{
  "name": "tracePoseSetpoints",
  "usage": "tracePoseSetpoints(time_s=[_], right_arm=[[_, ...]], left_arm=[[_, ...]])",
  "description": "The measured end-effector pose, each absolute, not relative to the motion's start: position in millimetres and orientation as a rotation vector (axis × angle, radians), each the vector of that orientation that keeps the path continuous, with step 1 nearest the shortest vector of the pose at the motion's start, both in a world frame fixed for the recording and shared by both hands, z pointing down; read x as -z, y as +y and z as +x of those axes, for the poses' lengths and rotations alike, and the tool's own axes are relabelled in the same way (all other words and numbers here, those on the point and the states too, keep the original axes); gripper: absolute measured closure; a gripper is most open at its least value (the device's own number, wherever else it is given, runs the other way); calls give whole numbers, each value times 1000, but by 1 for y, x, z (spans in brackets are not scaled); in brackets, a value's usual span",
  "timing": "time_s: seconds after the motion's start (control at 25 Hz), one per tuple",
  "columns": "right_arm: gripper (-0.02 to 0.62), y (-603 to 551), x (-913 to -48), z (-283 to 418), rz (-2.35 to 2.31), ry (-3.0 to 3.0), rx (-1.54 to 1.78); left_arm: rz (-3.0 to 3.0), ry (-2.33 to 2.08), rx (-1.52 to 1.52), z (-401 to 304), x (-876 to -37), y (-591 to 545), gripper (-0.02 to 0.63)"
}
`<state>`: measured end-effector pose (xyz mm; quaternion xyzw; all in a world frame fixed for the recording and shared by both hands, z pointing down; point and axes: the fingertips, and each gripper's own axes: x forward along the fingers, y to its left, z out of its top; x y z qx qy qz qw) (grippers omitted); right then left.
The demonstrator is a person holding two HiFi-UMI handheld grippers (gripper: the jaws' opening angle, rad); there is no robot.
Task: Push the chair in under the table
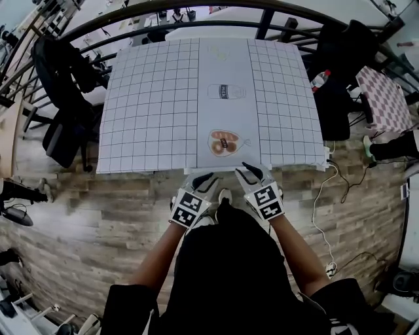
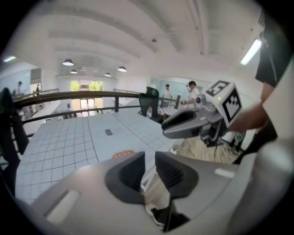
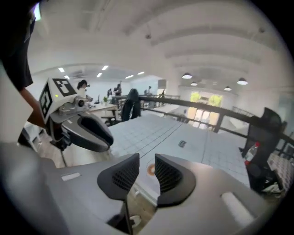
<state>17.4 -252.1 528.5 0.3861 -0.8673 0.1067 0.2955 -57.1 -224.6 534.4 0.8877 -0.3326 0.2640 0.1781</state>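
A table (image 1: 150, 111) under a white grid-patterned cover fills the middle of the head view. A black office chair (image 1: 65, 98) stands off its left side, and a second black chair (image 1: 340, 72) stands at its right side. Both grippers hover side by side just in front of the table's near edge, pointing at it. My left gripper (image 1: 203, 178) (image 2: 149, 158) has a narrow gap between its jaws and nothing in it. My right gripper (image 1: 251, 170) (image 3: 147, 163) is open and holds nothing. Neither touches a chair. My dark torso hides the floor below the grippers.
The cover's centre strip carries a printed bottle outline (image 1: 226, 91) and an orange picture (image 1: 224, 142). A red-capped bottle (image 1: 319, 79) stands by the right chair. White cables (image 1: 327, 196) trail over the wooden floor at the right. A dark railing (image 1: 196, 8) curves behind the table.
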Motion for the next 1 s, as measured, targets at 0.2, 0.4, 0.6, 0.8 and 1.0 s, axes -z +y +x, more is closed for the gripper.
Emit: tracePoseSetpoints(time_s=[0.2, 0.4, 0.6, 0.8, 1.0], right_arm=[[595, -229, -466, 27, 1378, -2384, -261], [595, -189, -418, 0, 1428, -2589, -418], [597, -143, -385, -15, 1479, -2632, -178], [597, -119, -364, -9, 1531, -2658, -126], [597, -102, -364, 0, 1562, -2663, -140]], left_arm=[[2475, -1184, -401, -79, -468, -211, 595], [2503, -1338, -197, -90, -412, -189, 595], [2527, -1469, -80, -91, -389, -152, 595], [2597, -1554, -29, -85, -361, -126, 595], [2616, -1531, -105, -73, -360, -108, 595]])
